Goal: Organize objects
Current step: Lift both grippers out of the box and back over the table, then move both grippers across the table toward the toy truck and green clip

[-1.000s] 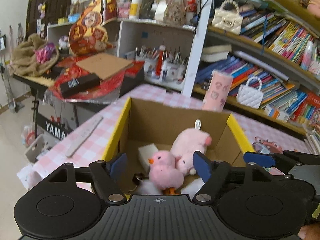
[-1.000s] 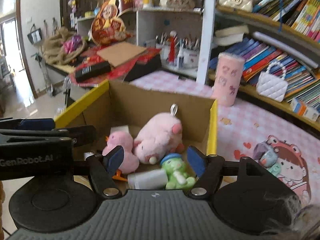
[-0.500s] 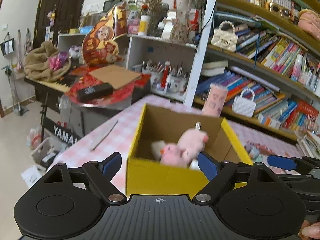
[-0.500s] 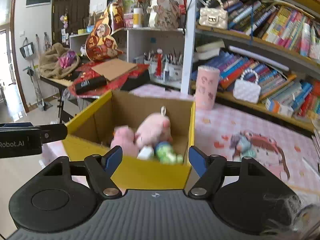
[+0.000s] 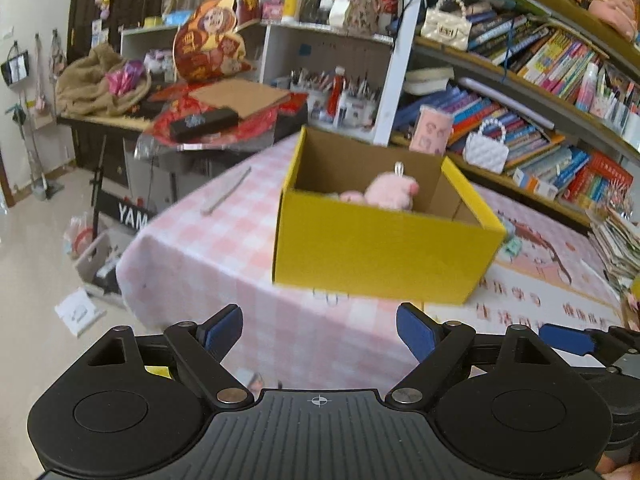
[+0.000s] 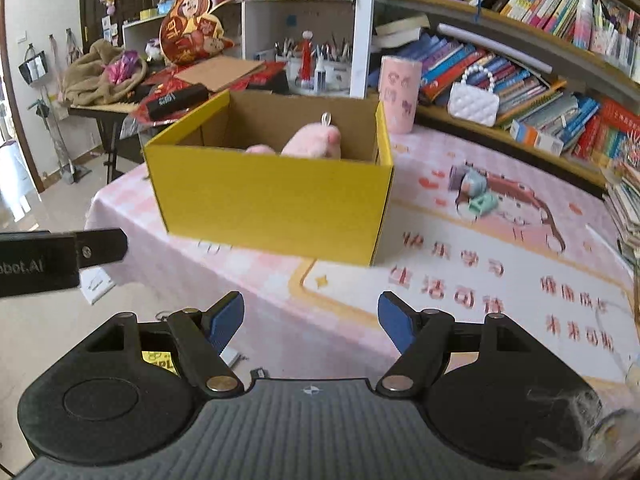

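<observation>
1. Sitting on the pink checked counter (image 5: 248, 248) is one yellow cardboard box (image 5: 380, 252), open at the top, toward the counter's left end.
2. Two pink plush shapes show above the box's near wall: one larger plush toy (image 6: 316, 142) with a small white loop on top, and beside it on its left the top of a second, smaller pink one (image 6: 260, 149). Whatever else lies deeper in the box is hidden by that wall.
3. One pink tumbler (image 6: 399, 94) stands upright behind the box's right rear corner, and one white quilted handbag (image 6: 474, 104) rests on the low shelf to its right.
4. Two sets of tongs are held side by side, both tilted downward toward the counter, well short of the box.
5. The left tongs (image 5: 319, 330) have their blue pads apart, having just been widening, with only tablecloth showing between them.
6. The right tongs (image 6: 311, 320) are likewise released and empty, their jaws having just been spreading.
</observation>
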Available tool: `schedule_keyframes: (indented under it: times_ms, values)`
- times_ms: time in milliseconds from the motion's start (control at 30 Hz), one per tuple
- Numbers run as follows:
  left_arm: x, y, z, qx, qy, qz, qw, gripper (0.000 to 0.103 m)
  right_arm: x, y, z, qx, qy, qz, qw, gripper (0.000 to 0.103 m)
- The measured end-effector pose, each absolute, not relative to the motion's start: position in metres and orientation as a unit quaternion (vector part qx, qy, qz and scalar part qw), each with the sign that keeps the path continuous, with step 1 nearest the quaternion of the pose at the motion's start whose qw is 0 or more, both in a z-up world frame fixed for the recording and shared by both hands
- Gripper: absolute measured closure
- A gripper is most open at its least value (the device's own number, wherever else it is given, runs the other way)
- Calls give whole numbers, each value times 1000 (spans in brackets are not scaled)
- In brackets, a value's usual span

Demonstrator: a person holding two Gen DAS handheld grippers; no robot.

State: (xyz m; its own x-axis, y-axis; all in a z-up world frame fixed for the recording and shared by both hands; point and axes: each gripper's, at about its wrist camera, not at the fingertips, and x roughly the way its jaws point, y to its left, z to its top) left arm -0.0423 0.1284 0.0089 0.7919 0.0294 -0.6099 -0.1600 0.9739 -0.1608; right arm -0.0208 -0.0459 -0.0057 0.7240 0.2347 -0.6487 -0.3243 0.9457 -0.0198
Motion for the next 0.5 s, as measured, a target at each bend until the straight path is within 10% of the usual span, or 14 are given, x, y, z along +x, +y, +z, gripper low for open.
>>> schedule_keyframes:
  times_ms: [500]
  values:
    - [-37,86,-6,-76,356,-29,931,11,-39,-98,-16,-34,369,65,927,25]
